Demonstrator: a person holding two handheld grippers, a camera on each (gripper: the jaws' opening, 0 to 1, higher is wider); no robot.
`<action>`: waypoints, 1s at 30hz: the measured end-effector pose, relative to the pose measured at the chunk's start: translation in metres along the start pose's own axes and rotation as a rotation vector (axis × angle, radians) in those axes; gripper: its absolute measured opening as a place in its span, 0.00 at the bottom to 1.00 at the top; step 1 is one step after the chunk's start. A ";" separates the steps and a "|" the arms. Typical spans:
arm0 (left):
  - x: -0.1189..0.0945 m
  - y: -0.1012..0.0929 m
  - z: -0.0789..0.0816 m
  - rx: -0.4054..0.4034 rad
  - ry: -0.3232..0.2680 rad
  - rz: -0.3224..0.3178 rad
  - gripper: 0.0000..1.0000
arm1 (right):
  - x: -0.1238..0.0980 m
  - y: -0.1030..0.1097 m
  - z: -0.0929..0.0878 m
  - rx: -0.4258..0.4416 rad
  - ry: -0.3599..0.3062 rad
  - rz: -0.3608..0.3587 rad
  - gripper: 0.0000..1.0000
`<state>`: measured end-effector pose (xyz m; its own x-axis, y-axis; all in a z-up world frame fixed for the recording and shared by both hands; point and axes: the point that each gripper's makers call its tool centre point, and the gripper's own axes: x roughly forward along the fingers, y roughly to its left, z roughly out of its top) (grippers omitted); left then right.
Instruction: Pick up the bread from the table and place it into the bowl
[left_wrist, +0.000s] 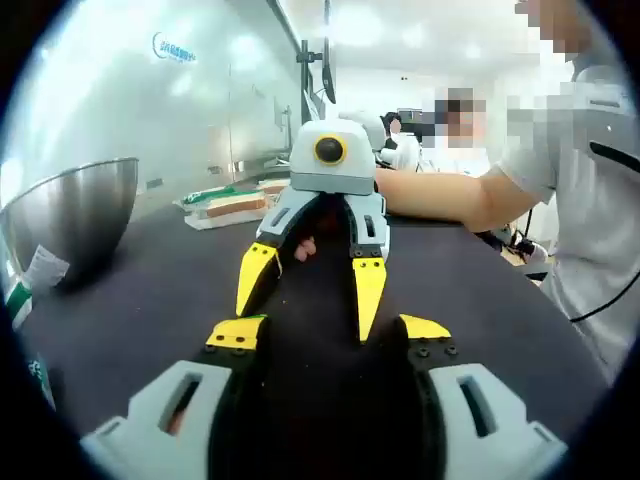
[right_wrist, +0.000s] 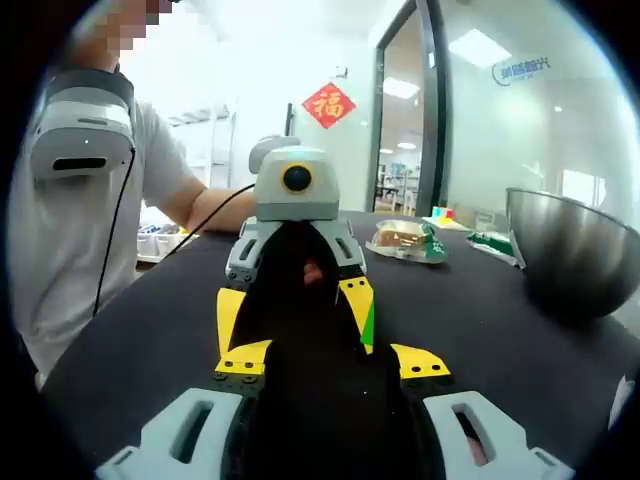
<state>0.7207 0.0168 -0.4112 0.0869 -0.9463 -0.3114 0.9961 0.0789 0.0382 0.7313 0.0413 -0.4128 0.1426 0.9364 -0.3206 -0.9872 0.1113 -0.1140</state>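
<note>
The bread (left_wrist: 236, 205), pale slices in a clear wrapper, lies on the black table (left_wrist: 150, 290) at the far side, just right of the steel bowl (left_wrist: 75, 215). My left gripper (left_wrist: 330, 330) is open low over the table, nothing between its yellow-tipped jaws. Facing it, my right gripper (left_wrist: 308, 300) is open too and holds nothing. In the right gripper view the bread (right_wrist: 400, 238) sits far right of centre, the bowl (right_wrist: 570, 245) at the right edge. The right gripper (right_wrist: 331, 360) faces the left gripper (right_wrist: 297, 330). Both grippers are well short of the bread.
A person (left_wrist: 590, 200) sits at the table's side with a forearm (left_wrist: 440, 195) resting on it. Small packets (left_wrist: 40, 268) lie by the bowl, and a green packet (right_wrist: 492, 243) lies between bread and bowl. A glass wall (left_wrist: 200, 90) runs behind the table.
</note>
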 end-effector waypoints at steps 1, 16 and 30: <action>0.000 0.000 0.000 0.000 0.000 0.000 0.43 | 0.000 0.000 0.000 0.001 0.000 -0.001 0.41; 0.001 0.001 0.000 0.007 -0.003 0.002 0.44 | 0.000 -0.001 0.000 0.000 0.001 -0.002 0.41; 0.000 0.001 0.003 0.048 -0.006 0.016 0.45 | 0.001 -0.001 0.000 0.005 0.002 -0.009 0.42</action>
<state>0.7218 0.0161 -0.4086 0.1027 -0.9471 -0.3042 0.9929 0.0792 0.0886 0.7321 0.0424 -0.4128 0.1517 0.9346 -0.3217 -0.9862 0.1214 -0.1123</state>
